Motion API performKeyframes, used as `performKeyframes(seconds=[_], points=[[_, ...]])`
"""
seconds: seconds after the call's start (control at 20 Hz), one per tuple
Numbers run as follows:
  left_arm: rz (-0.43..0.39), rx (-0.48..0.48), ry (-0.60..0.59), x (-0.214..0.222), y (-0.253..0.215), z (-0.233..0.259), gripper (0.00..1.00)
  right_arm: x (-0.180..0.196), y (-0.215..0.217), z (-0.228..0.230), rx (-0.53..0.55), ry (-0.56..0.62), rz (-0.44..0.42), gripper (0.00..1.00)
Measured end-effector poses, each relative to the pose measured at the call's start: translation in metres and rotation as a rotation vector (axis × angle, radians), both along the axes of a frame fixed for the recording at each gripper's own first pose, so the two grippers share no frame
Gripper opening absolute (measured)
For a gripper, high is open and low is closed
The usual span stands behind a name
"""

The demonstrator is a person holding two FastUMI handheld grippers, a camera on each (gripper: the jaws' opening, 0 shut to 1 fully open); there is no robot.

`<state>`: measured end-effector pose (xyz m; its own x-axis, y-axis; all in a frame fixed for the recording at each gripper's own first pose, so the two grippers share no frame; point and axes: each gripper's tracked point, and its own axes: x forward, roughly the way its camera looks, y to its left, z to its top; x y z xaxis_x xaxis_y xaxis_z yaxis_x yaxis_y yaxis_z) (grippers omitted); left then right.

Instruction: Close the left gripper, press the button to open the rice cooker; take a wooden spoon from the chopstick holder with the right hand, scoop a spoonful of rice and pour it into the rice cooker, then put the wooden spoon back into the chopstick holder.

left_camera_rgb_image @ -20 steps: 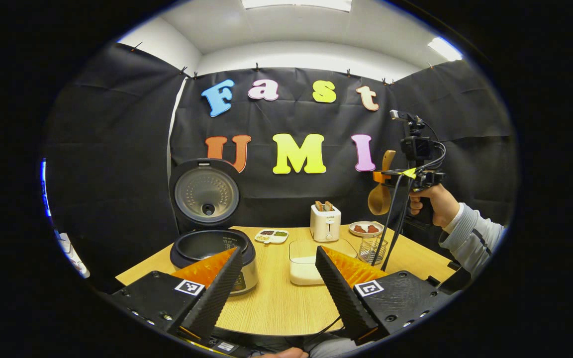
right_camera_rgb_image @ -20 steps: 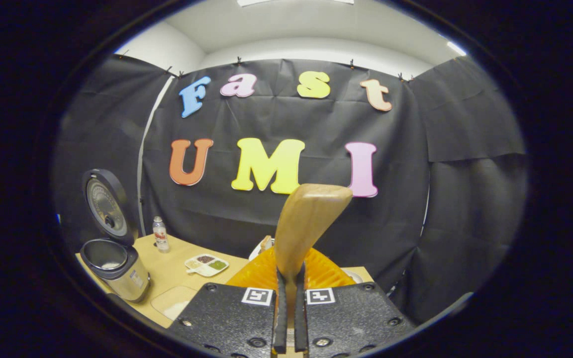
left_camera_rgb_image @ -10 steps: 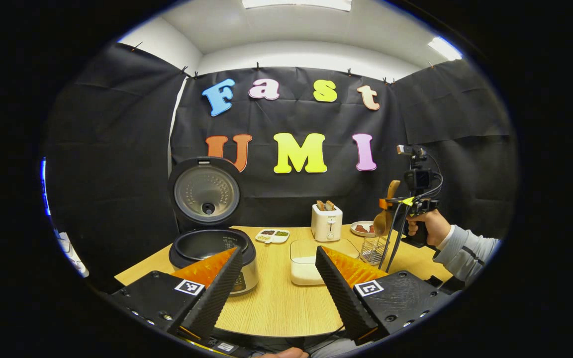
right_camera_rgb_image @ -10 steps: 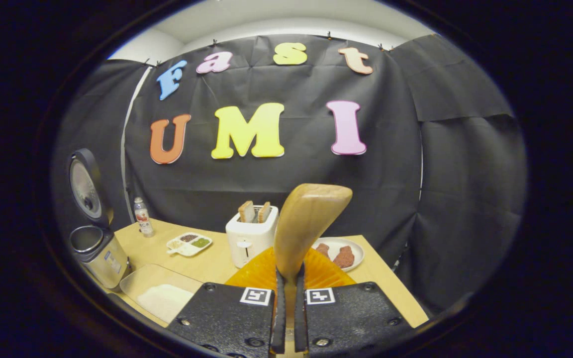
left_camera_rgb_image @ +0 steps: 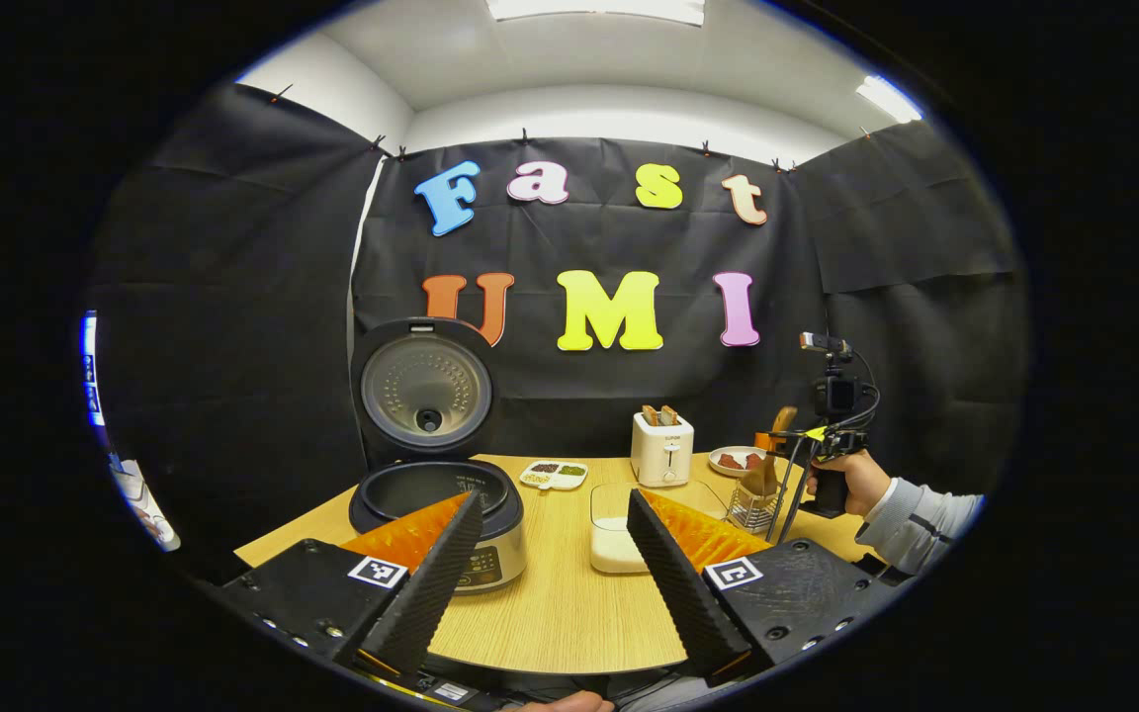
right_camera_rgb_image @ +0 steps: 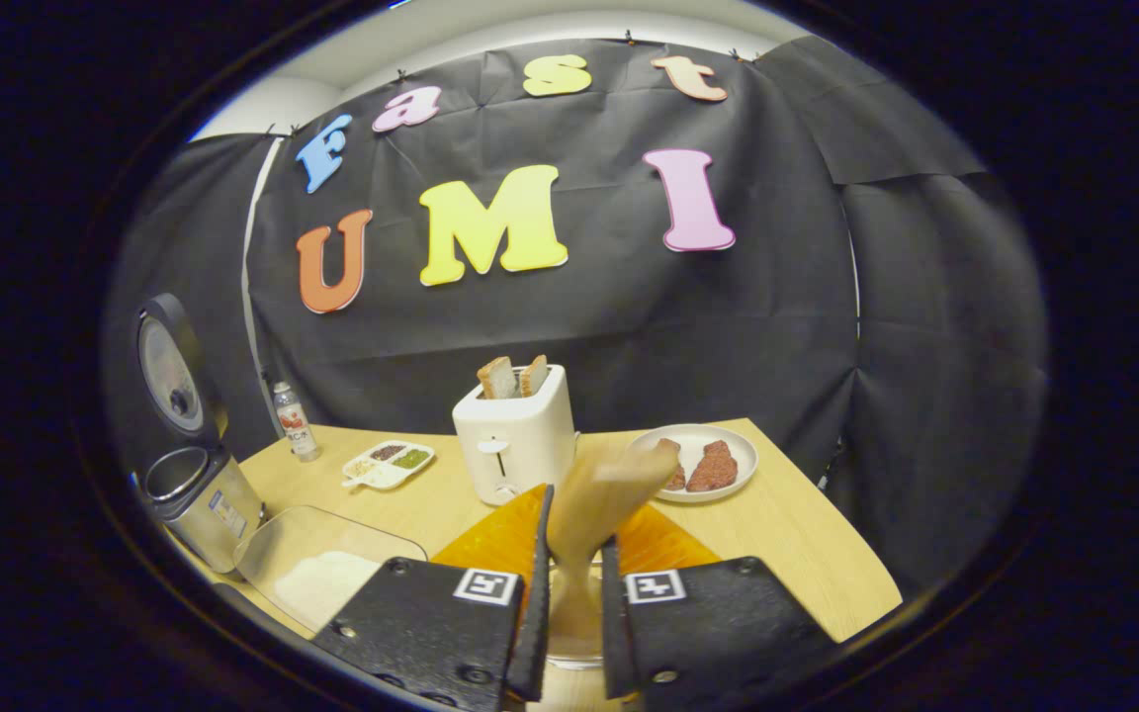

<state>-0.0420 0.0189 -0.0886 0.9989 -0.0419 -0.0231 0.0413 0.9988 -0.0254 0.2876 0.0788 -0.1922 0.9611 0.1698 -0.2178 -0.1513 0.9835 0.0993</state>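
Note:
The rice cooker (left_camera_rgb_image: 431, 504) stands open at the table's left with its lid (left_camera_rgb_image: 426, 391) upright; it is also at the left edge of the right gripper view (right_camera_rgb_image: 199, 499). A clear container of rice (left_camera_rgb_image: 619, 534) sits mid-table. The wooden spoon (left_camera_rgb_image: 762, 475) stands bowl down in the wire chopstick holder (left_camera_rgb_image: 752, 506). My right gripper (left_camera_rgb_image: 777, 440), held by a hand, hovers just above the holder. In the right gripper view its fingers stand slightly apart (right_camera_rgb_image: 576, 514) around the blurred spoon handle (right_camera_rgb_image: 604, 494), which has slipped lower. My left gripper (left_camera_rgb_image: 552, 497) stays open over the near table edge, holding nothing.
A white toaster (right_camera_rgb_image: 515, 440) with bread stands at the back, with a plate (right_camera_rgb_image: 728, 440) of reddish food to its right. A small divided dish (right_camera_rgb_image: 387, 465) and a bottle (right_camera_rgb_image: 295, 423) sit near the cooker. The rice container (right_camera_rgb_image: 322, 574) lies left of the right gripper.
The right gripper came down from high above the table to the chopstick holder. Its fingers parted and the spoon handle dropped lower between them. The left gripper barely moved.

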Motion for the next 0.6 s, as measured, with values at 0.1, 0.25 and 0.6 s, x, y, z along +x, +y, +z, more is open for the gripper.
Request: performKeyframes(seconds=[0.1,0.25,0.6], points=[[-0.004,-0.008,0.002,0.002,0.000,0.002,0.94,0.000,-0.007,0.011,-0.008,-0.030,-0.027,0.55],[0.017,-0.005,0.001,0.008,0.008,0.006,0.94,-0.008,-0.028,0.041,-0.056,-0.108,-0.097,0.86],[0.042,-0.033,0.003,0.030,0.030,0.020,0.94,-0.067,-0.036,0.109,0.014,-0.224,-0.125,1.00]])
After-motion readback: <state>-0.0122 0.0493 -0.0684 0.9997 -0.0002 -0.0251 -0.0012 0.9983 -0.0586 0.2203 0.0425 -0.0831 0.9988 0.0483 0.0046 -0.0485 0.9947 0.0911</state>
